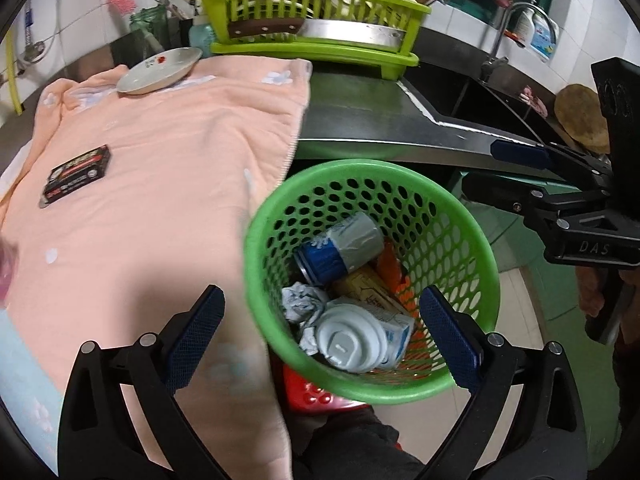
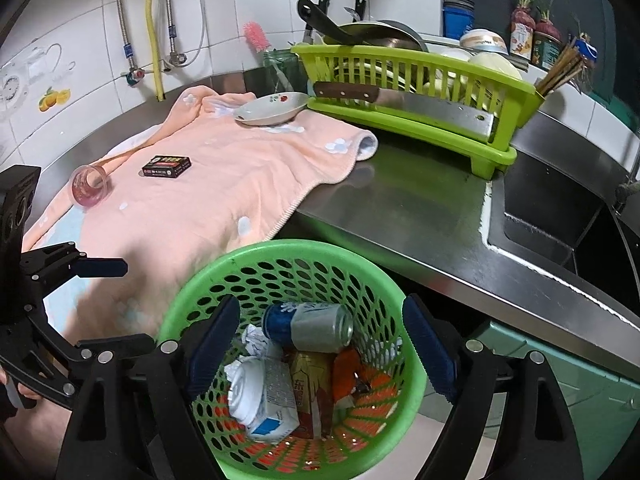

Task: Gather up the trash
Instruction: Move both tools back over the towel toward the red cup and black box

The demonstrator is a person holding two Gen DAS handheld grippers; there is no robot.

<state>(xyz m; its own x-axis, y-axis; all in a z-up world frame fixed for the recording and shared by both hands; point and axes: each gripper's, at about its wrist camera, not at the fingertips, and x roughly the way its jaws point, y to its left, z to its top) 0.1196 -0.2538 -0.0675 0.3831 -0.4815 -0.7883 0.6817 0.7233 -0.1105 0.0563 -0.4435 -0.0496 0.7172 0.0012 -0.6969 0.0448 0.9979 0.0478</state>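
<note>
Bright green basket (image 2: 192, 300) pierced all over with oval holes. Inside: blue and silver can (image 2: 308, 326), white crumpled paper (image 2: 256, 342), white and blue carton (image 2: 272, 408), yellow packet with red print (image 2: 310, 392), orange wrapper (image 2: 348, 372). Peach-pink towel (image 2: 224, 196) dotted with pale white-blue flowers. Black box with red and yellow print (image 2: 167, 167). Translucent pink cup (image 2: 89, 185). White dish with small red flower (image 2: 270, 109). Lime-green slatted dish rack (image 2: 404, 92); cleaver (image 2: 404, 104) with brown handle and steel-grey blade. Grey steel tabletop (image 2: 400, 216) with greenish reflection. Black hand-held gripper frames with dark blue textured pads (image 2: 430, 354). White wall tiles (image 2: 60, 60), one with yellow lemon decal.
</note>
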